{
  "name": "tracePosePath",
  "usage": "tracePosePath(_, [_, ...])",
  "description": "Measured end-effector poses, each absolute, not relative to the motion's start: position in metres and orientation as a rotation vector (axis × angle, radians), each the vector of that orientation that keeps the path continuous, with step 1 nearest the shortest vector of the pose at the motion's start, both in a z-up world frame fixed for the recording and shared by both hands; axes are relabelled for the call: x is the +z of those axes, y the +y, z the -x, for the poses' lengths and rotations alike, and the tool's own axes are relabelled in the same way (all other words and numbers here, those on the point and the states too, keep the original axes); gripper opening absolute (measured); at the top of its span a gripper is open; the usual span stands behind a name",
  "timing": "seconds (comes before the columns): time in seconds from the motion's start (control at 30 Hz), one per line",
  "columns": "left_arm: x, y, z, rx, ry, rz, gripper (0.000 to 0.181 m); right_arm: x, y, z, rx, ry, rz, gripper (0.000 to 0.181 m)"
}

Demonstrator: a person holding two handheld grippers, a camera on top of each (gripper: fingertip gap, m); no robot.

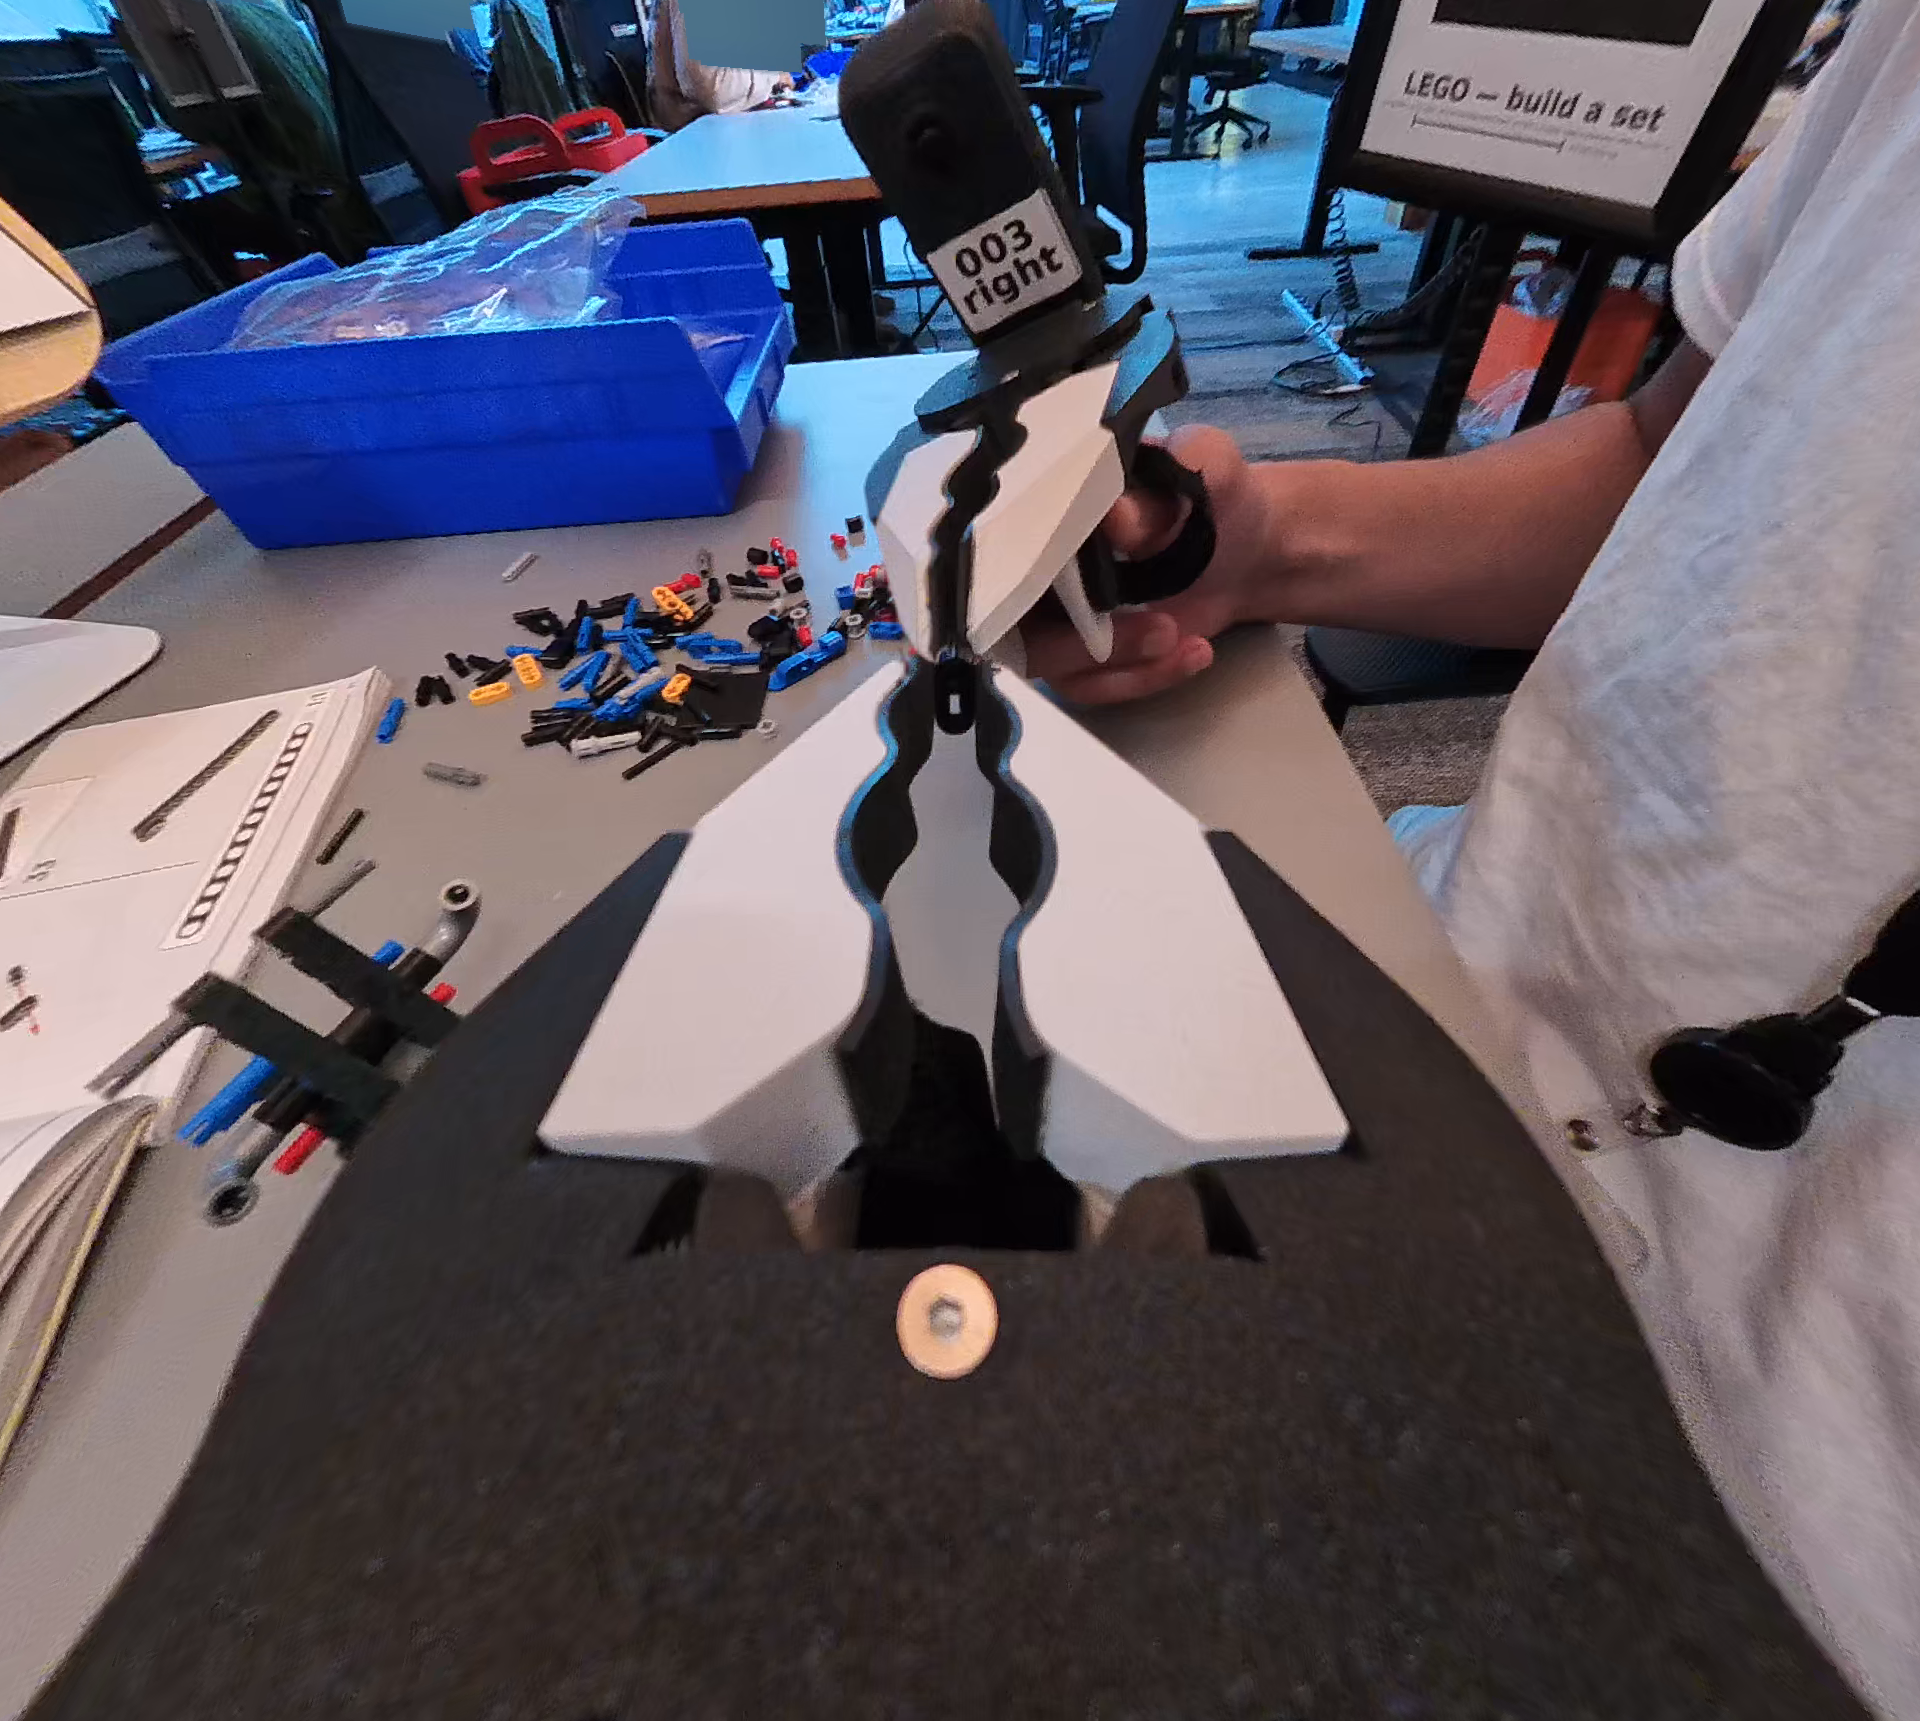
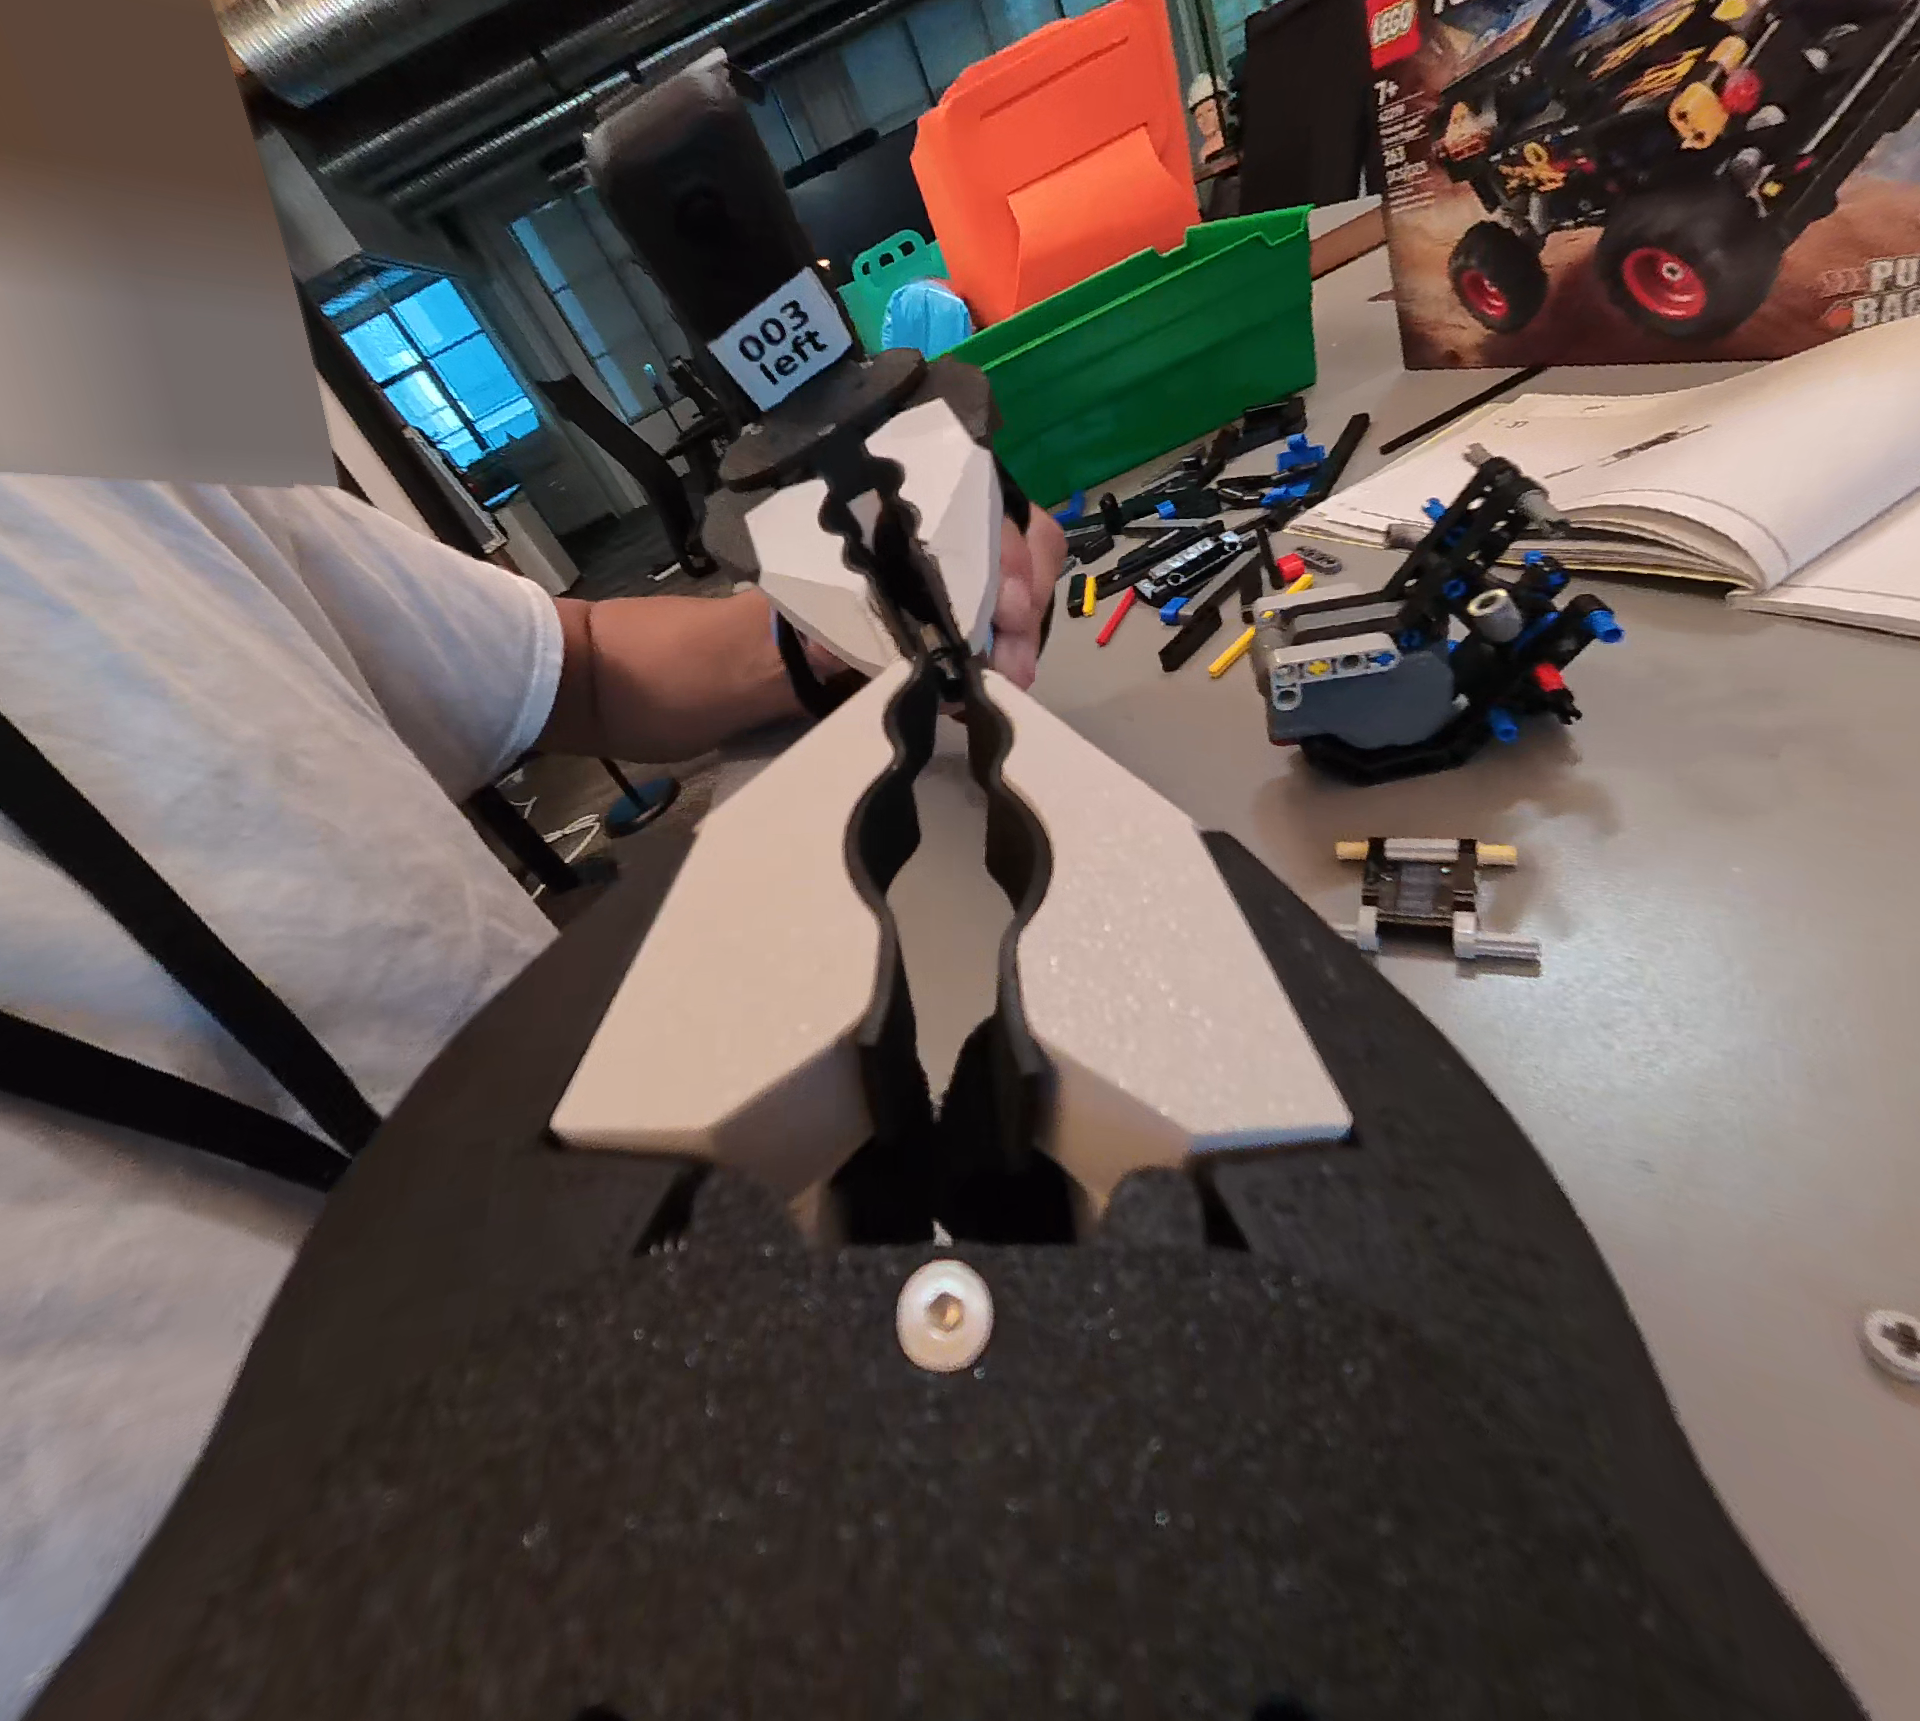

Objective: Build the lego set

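Note:
My left gripper (image 1: 951, 686) and right gripper (image 1: 938, 645) meet tip to tip above the grey table (image 1: 582, 798). Both are shut on a small black Lego piece (image 1: 952, 703) pinched between their tips. In the right wrist view the right gripper (image 2: 940, 684) faces the left gripper (image 2: 935, 641) with the black piece (image 2: 943, 659) at the joint. A partly built black and grey model (image 2: 1434, 632) stands on the table to the right. A small grey and black subassembly (image 2: 1439, 892) lies in front of it. A pile of loose pieces (image 1: 665, 663) lies beyond the grippers.
An open instruction booklet (image 1: 156, 840) lies at the left with the model (image 1: 322, 1027) beside it. A blue bin (image 1: 447, 424) with a plastic bag stands behind the pile. A green bin (image 2: 1143, 362), the set's box (image 2: 1662, 113) and more loose pieces (image 2: 1195, 549) are at the back. Left and right tips are no more than a few centimetres apart.

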State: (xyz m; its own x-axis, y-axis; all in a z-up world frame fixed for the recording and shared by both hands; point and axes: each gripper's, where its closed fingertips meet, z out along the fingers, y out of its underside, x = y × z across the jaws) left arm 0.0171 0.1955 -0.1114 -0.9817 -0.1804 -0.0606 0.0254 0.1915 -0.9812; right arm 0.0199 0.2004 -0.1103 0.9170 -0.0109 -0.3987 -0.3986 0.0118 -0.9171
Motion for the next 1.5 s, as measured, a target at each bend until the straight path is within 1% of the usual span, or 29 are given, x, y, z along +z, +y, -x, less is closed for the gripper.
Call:
tracePosePath(0.1, [-0.119, 0.198, -0.027, -1.721, 2.235, 0.095, 0.005, -0.117, 0.199, -0.031, 0.26, 0.394, 1.558, 0.005])
tracePosePath(0.13, [-0.124, 0.201, -0.033, -1.613, 2.204, 0.066, 0.005, -0.117, 0.196, -0.038, 0.217, 0.421, 1.552, 0.009])
tracePosePath(0.23, [-0.129, 0.211, -0.056, -1.403, 2.118, 0.126, 0.005, -0.111, 0.176, -0.069, 0.024, 0.535, 1.482, 0.017])
tracePosePath(0.33, [-0.138, 0.222, -0.073, -1.113, 2.026, 0.063, 0.005, -0.11, 0.152, -0.094, -0.176, 0.641, 1.445, 0.018])
tracePosePath(0.47, [-0.148, 0.221, -0.073, -0.909, 1.965, -0.086, 0.006, -0.116, 0.153, -0.095, -0.198, 0.66, 1.471, 0.02])
tracePosePath(0.57, [-0.155, 0.22, -0.074, -0.829, 1.961, -0.113, 0.006, -0.125, 0.163, -0.091, -0.211, 0.632, 1.548, 0.02])
tracePosePath(0.83, [-0.164, 0.217, -0.071, -0.823, 2.0, -0.111, 0.006, -0.136, 0.182, -0.075, -0.232, 0.518, 1.67, 0.018])
tracePosePath(1.07, [-0.145, 0.208, -0.06, -0.892, 1.893, -0.142, 0.006, -0.139, 0.195, -0.057, -0.07, 0.463, 1.693, 0.023])
tracePosePath(1.27, [-0.141, 0.215, -0.069, -1.095, 1.991, 0.104, 0.006, -0.137, 0.197, -0.057, -0.169, 0.417, 1.703, 0.024])
tracePosePath(1.5, [-0.146, 0.214, -0.071, -1.218, 2.08, 0.24, 0.006, -0.136, 0.196, -0.059, -0.149, 0.433, 1.691, 0.024])
